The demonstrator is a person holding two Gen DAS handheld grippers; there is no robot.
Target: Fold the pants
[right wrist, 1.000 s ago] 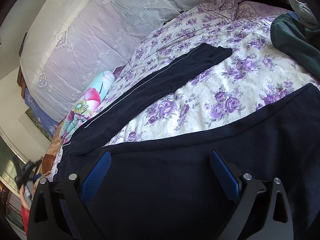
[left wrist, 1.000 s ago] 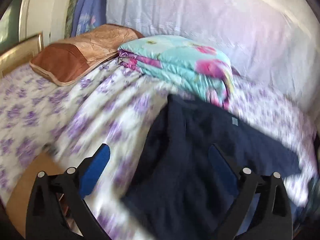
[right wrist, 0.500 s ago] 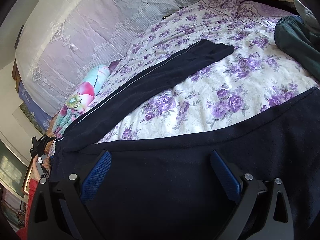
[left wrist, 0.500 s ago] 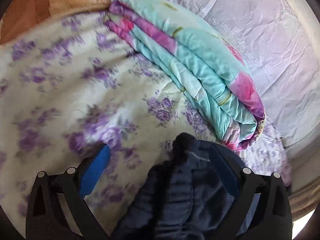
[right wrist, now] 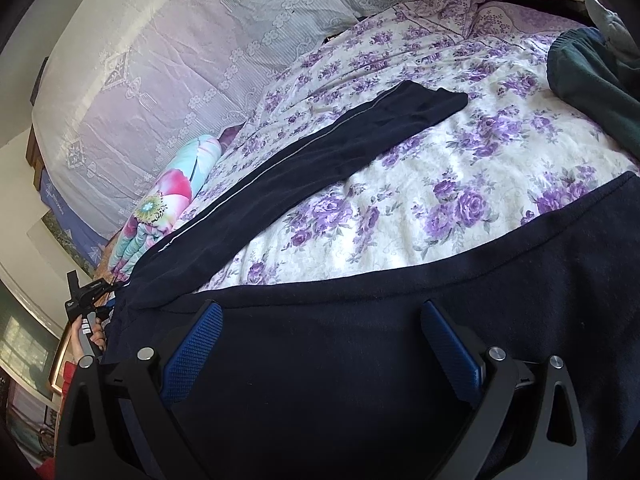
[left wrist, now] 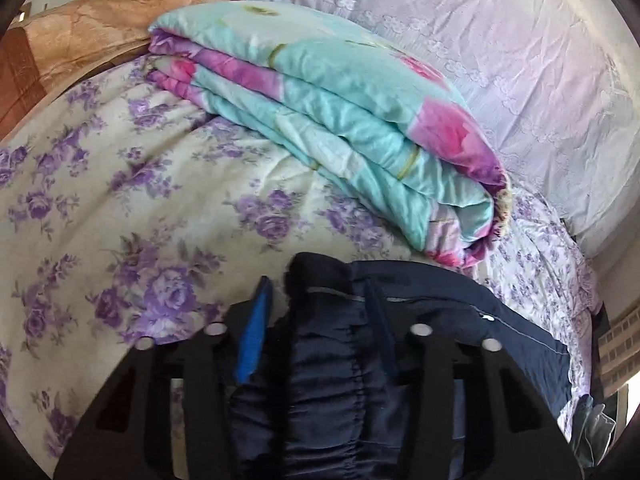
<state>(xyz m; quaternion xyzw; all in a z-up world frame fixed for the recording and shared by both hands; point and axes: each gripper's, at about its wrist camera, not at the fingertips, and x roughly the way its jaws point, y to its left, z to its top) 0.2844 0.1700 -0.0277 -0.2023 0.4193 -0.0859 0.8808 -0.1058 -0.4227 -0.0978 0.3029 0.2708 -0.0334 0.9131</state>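
Gripping the gathered waistband of the pants (left wrist: 332, 360), the left gripper (left wrist: 316, 320) has just been closing, and its fingers now pinch the bunched dark cloth. The pants lie spread on the flowered bed (right wrist: 460, 176), one leg stretched away. The right gripper (right wrist: 320, 344) hovers over the nearer leg, fingers spread. Best to catch both layers before lifting, keeping the seams aligned.

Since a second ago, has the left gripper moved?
Yes. The left gripper went toward the folded quilt, jaws just closing on the pants waistband.
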